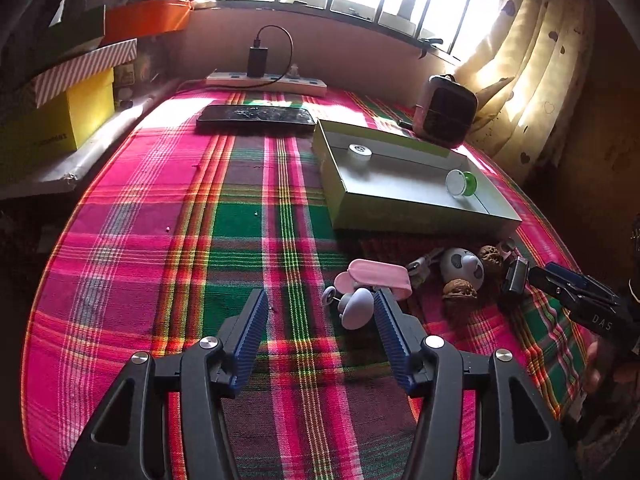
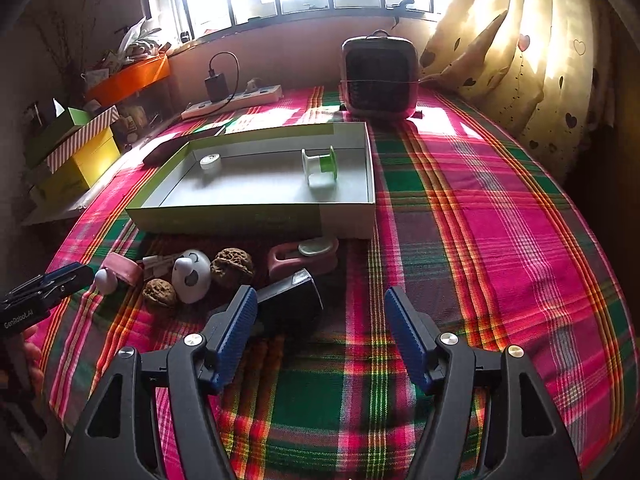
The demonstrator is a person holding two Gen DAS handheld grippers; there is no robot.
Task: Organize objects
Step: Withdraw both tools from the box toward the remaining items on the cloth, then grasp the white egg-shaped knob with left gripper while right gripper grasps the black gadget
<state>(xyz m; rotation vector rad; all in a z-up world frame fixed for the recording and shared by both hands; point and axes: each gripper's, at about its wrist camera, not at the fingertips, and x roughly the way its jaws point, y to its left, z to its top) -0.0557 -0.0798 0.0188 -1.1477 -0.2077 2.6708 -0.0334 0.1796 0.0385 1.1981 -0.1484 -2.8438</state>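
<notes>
Right, both grippers sit low over the plaid cloth (image 2: 480, 200), a woven weave of pink, green and yellow stripes. The left gripper (image 1: 320, 308) has its ribbed blue pads spread wide with nothing between them; a pale lilac mushroom-shaped toy (image 1: 357, 307) lies just beside its right pad. The right gripper (image 2: 318, 312) is equally wide apart and empty, and a glossy black boxy item (image 2: 292, 300) rests against its left pad, what it is I can't quite make out.

Look at the clutter along the front wall of the shallow cardboard tray (image 2: 248, 216): two wrinkled brown walnuts (image 2: 232, 267) (image 2: 160, 293), rough and ridged, flank a smooth white egg-shaped figure with a drawn face (image 2: 192, 276). A pink band (image 2: 124, 268) lies to their left, and a pink plastic holder with a pale disc (image 2: 304, 258) sits touching the tray's front.

Inside the tray, grey matte floor, olive-green rim: a small white round cap (image 2: 210, 160) near the back left, and a green-and-white spool (image 2: 320, 166) lying on its side toward the right.

Behind stands a rounded pink appliance with a dark grille (image 2: 380, 76).
</notes>
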